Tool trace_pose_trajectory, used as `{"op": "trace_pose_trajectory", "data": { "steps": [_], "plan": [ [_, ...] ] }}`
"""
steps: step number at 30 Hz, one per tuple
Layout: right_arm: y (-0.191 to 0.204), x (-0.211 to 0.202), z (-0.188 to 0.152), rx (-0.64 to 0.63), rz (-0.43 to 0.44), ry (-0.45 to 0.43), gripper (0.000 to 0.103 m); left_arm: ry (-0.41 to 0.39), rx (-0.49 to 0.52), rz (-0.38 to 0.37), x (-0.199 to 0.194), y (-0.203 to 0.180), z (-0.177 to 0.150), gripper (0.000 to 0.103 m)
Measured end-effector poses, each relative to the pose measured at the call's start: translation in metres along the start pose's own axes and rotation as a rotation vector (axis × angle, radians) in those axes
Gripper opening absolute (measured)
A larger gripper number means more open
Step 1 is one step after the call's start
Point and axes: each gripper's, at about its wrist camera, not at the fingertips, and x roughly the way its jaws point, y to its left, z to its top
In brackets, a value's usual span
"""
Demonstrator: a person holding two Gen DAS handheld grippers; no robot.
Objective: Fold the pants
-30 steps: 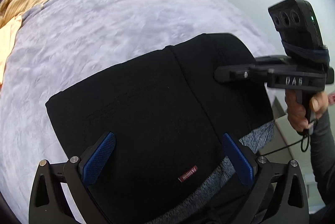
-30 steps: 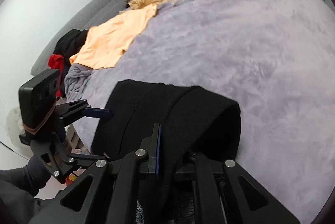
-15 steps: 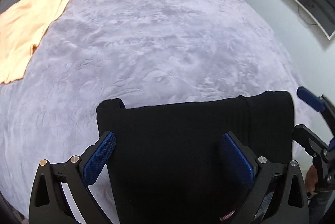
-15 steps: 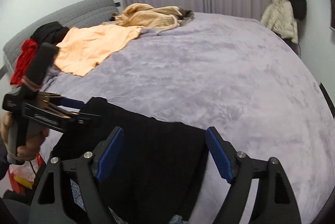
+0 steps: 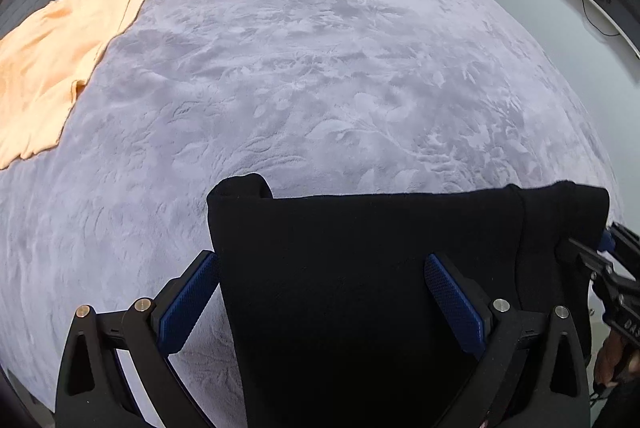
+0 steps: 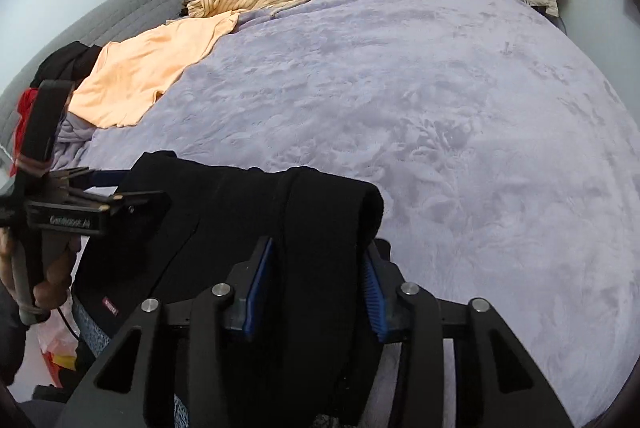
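Pants [image 5: 360, 288], black, at the near edge of the purple bed [image 5: 320, 68], already folded into a thick bundle. Maybe one more fold or a pat flat left. Left gripper [image 5: 320, 304] spread wide around the cloth. Right gripper [image 6: 316, 284] narrower, pinching the bundle's right end. Orange shirt [image 6: 148, 68] far left.
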Motion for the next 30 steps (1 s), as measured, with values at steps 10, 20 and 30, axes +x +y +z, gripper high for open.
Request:
{"op": "trace_pose_trajectory", "data": {
  "steps": [10, 20, 30],
  "plan": [
    [0.011, -0.015, 0.015, -0.084, -0.240, -0.081, 0.078, -0.007, 0.029, 0.040, -0.006, -0.004, -0.005, 0.102],
    [0.081, 0.042, 0.016, -0.378, -0.166, 0.010, 0.080, -0.008, 0.034, 0.036, 0.004, 0.000, -0.009, 0.102],
    [0.059, 0.069, 0.018, -0.392, -0.084, 0.054, 0.080, 0.043, -0.019, -0.009, 0.018, 0.013, -0.006, 0.102]
  ]
}}
